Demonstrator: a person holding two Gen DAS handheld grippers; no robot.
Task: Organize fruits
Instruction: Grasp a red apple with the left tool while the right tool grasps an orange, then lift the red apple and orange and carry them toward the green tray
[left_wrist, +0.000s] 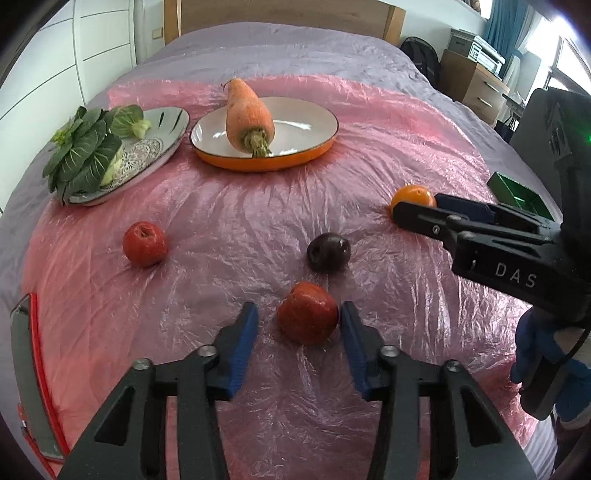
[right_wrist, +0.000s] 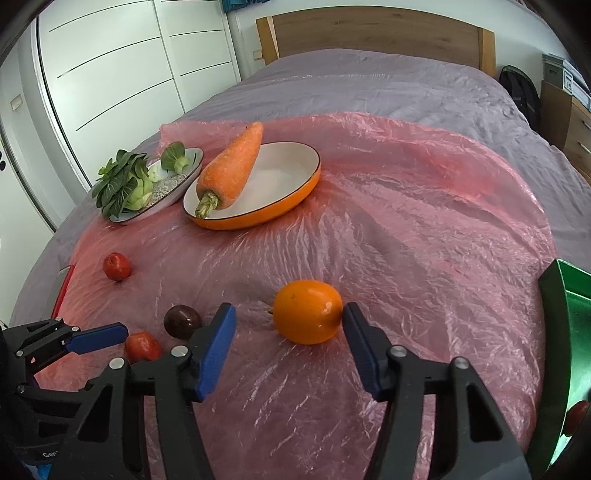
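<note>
Left gripper (left_wrist: 297, 321) open around glossy red apple (left_wrist: 307, 317) at lower centre, right pad touching, right gripper (right_wrist: 290, 321) open around round orange (right_wrist: 307, 311), bare pink plastic sheet (right_wrist: 424, 240) beyond, green bin (right_wrist: 570, 332) at right edge clearest in right view.

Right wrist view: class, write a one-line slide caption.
Right gripper open around a glossy orange fruit on pink plastic sheeting; right pad touching, left pad clear.
</note>
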